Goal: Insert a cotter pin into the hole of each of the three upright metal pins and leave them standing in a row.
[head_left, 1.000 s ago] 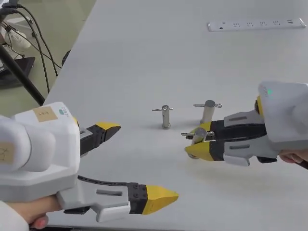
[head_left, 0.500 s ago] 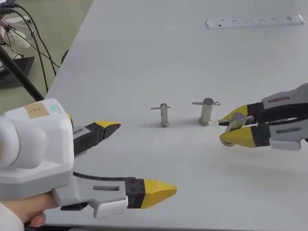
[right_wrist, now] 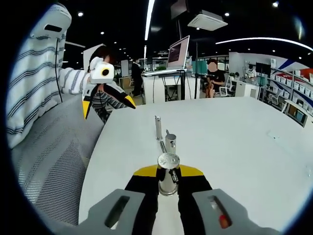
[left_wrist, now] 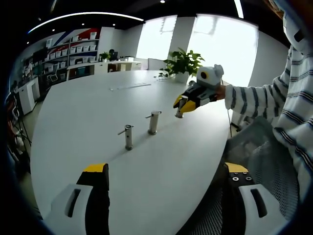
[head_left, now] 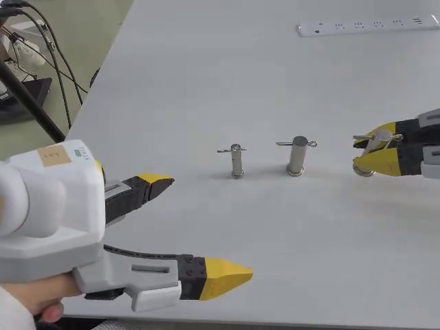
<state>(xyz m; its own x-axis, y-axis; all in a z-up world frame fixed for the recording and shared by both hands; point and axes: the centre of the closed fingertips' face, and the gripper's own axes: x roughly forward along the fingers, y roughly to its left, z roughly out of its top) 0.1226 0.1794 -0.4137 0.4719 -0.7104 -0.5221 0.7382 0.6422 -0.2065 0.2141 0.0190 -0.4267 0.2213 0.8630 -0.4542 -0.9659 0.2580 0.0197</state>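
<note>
- Right gripper (head_left: 369, 148): jaws clenched on silver held pin (head_left: 376, 141), cotter pin through its top, far right of table (head_left: 227, 75).
- Thin pin (head_left: 237, 162) and thick pin (head_left: 297, 157): upright mid-table, both cottered.
- Left gripper (head_left: 203, 228): jaws released, near left.

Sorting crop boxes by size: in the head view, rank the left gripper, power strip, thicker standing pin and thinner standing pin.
1. left gripper, enlarged by nearness to the camera
2. power strip
3. thicker standing pin
4. thinner standing pin, only slightly smaller
</note>
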